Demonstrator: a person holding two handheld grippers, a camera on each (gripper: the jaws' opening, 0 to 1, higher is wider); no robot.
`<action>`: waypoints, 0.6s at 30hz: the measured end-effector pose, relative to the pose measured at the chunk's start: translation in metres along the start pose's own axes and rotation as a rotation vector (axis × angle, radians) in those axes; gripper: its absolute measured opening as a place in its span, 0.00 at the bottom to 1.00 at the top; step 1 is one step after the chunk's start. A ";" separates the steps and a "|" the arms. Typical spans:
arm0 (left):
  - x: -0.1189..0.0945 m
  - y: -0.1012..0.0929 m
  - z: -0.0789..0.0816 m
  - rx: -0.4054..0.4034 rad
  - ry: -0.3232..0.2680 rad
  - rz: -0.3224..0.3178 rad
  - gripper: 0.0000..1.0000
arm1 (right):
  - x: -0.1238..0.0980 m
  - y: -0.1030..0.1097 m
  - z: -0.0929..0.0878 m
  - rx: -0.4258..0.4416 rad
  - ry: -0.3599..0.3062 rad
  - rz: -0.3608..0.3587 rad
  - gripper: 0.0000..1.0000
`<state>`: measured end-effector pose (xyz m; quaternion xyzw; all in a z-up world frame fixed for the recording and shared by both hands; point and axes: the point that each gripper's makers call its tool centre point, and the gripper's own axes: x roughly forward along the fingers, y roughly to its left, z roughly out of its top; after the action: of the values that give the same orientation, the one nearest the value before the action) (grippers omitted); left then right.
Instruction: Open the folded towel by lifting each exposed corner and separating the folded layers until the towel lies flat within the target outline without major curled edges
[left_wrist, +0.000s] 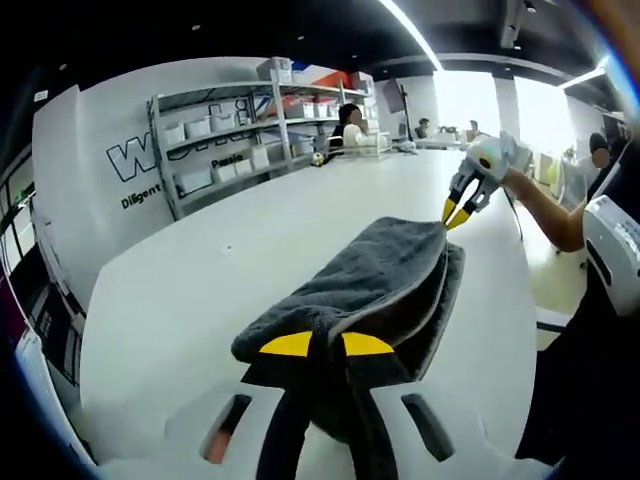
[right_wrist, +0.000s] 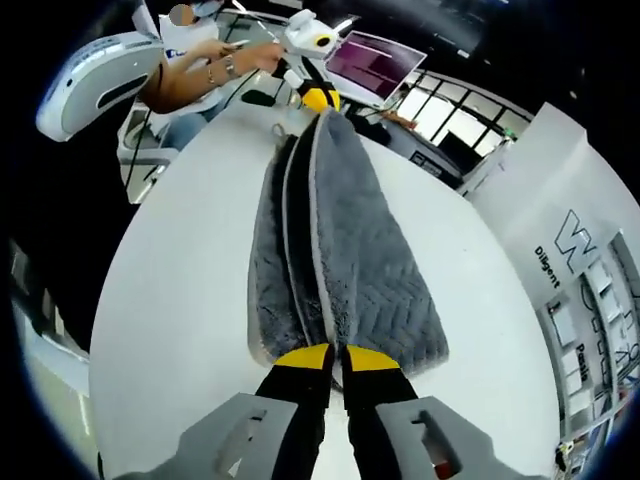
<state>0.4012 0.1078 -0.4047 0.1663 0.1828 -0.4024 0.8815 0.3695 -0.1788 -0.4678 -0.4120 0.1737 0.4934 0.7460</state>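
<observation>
A dark grey towel lies folded in several layers on the white table. My left gripper is shut on the near edge of its top layer. At the far corner, my right gripper pinches the same layer. In the right gripper view the towel runs as a long strip away from my right gripper, which is shut on its near end. My left gripper holds the far end. The top layer is raised a little between the two grippers, and the lower layers rest on the table.
Metal shelves with white bins stand against the far wall, and a person sits beyond the table. A screen stands past the table's far edge. The person's forearm reaches in from the right.
</observation>
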 end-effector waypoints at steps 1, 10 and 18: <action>0.001 -0.001 -0.002 -0.003 0.001 -0.002 0.08 | 0.000 0.001 -0.001 0.001 0.002 0.004 0.01; 0.002 -0.002 -0.008 -0.016 0.013 -0.009 0.08 | 0.007 0.010 -0.008 -0.036 0.038 0.024 0.05; 0.003 0.000 -0.007 -0.037 0.001 -0.016 0.08 | 0.015 0.010 -0.015 -0.100 0.089 0.013 0.09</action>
<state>0.4013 0.1092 -0.4122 0.1487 0.1917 -0.4060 0.8811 0.3697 -0.1802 -0.4914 -0.4694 0.1846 0.4876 0.7126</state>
